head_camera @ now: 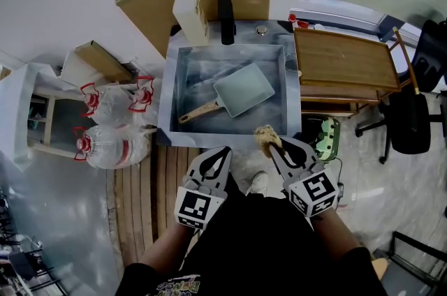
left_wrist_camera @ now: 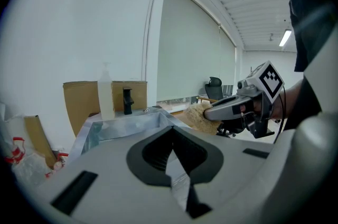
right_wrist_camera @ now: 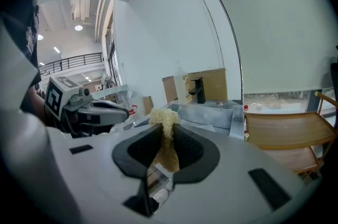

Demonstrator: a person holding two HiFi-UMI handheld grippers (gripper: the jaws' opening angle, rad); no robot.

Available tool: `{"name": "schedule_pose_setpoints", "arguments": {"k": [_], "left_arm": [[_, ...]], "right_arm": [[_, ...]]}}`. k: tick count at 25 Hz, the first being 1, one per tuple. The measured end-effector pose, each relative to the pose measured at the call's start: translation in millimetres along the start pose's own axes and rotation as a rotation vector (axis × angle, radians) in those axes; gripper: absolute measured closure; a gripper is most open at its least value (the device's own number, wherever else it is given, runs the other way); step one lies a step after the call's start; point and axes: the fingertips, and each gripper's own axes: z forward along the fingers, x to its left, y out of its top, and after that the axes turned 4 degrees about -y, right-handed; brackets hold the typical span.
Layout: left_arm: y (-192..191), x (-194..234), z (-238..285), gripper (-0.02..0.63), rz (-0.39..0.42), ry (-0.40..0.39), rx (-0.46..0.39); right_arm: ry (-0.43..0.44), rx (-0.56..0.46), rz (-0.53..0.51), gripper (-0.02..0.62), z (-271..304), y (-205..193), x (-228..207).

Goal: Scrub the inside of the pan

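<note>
A square grey pan (head_camera: 243,90) with a wooden handle (head_camera: 199,112) lies tilted inside the metal sink (head_camera: 172,95). Both grippers hover just in front of the sink's near rim, pointing toward it. My right gripper (head_camera: 274,142) is shut on a tan scrubbing sponge (head_camera: 265,137), which sticks out past its jaws (right_wrist_camera: 165,118). My left gripper (head_camera: 222,153) is shut with nothing between its jaws (left_wrist_camera: 170,151). From the left gripper view the right gripper (left_wrist_camera: 208,112) and the sponge (left_wrist_camera: 196,115) appear to the right, near the sink (left_wrist_camera: 127,128).
A white soap bottle (head_camera: 189,12) and a black faucet (head_camera: 226,20) stand at the sink's back. A wooden cart (head_camera: 342,64) is on the right, office chairs (head_camera: 412,113) beyond it. Large water bottles (head_camera: 112,127) lie at the left. Cardboard (head_camera: 150,5) leans behind the sink.
</note>
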Motion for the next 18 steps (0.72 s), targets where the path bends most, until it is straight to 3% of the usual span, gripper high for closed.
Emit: {"name": "schedule_pose_setpoints", "arguments": {"k": [18], "left_arm": [[2.1,-1.6,6.4,0.598,0.003,0.010,0.013]], "right_arm": [[0.038,-0.005,0.006,0.517,4.0,1.6,-0.4]]}}
